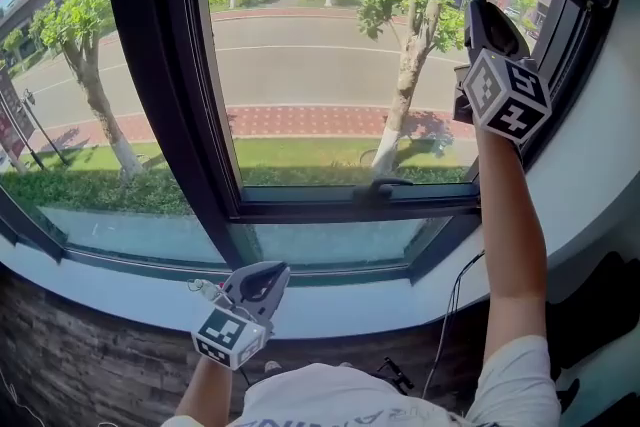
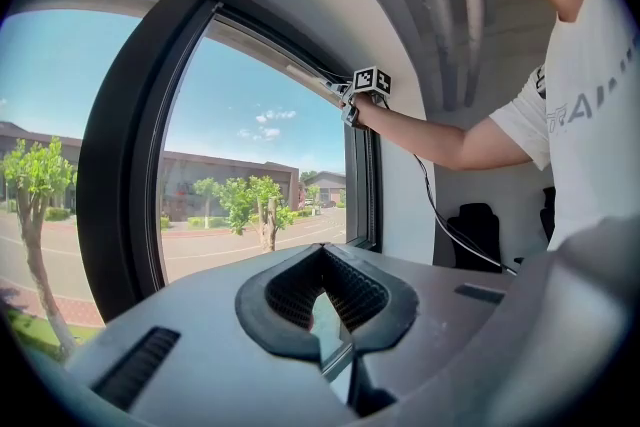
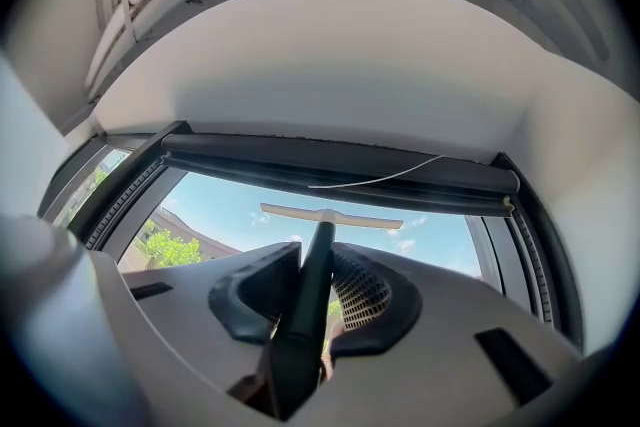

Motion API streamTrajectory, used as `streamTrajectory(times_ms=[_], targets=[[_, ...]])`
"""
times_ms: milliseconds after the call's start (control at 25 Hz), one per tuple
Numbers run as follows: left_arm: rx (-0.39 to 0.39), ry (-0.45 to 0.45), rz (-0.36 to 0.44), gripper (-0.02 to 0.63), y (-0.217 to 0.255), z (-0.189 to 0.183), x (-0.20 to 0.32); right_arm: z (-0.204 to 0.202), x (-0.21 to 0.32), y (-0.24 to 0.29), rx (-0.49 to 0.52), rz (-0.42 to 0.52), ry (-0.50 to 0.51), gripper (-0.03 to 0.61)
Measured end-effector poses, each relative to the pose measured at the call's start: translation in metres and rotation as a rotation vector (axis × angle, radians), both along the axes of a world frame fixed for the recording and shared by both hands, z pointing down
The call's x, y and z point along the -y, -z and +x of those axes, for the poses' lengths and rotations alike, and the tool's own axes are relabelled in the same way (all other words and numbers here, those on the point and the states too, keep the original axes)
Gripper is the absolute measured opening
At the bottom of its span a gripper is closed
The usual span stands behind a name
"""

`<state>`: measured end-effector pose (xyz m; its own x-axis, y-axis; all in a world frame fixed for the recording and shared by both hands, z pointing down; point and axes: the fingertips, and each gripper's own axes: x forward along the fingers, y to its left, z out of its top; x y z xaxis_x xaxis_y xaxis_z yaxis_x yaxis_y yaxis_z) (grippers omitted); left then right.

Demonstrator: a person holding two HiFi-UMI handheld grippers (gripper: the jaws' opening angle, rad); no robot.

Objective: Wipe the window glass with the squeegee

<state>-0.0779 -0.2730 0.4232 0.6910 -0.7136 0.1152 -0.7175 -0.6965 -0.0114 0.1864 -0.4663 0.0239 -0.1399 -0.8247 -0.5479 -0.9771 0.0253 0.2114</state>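
Window cleaning, start of a stroke. The right gripper (image 3: 319, 287) has its jaws clenched on the dark handle of the squeegee (image 3: 329, 216). The pale blade lies level, high on the window glass (image 1: 320, 65) and just beneath the rolled blind (image 3: 340, 170) at the top of the frame. The left gripper (image 1: 262, 283) hangs low in front of the white sill (image 1: 330, 310), its jaws closed together with nothing between them.

We judge the task to be at its outset. The blade sits at the upper edge of the pane, and we see no streak or water line to mark any wiped strip, so nearly the whole pane is left.

Below the blade the glass runs clear down to the bottom rail, where a window handle (image 1: 385, 185) juts out. The dark mullion (image 1: 150, 65) bounds the pane on the left. The right jamb (image 1: 560, 35) stands close beside the raised arm, so sideways room is tighter there.
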Motion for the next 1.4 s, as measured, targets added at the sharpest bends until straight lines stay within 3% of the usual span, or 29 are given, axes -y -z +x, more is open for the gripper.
streamTrajectory(times_ms=[440, 1400], targets=[[0.0, 0.0, 0.0, 0.017, 0.003, 0.0, -0.004, 0.003, -0.002, -0.032, -0.013, -0.027, -0.008, 0.1], [-0.007, -0.02, -0.01, 0.017, 0.0, 0.004, -0.004, 0.007, -0.014, -0.153, 0.0, -0.169, -0.021, 0.1]])
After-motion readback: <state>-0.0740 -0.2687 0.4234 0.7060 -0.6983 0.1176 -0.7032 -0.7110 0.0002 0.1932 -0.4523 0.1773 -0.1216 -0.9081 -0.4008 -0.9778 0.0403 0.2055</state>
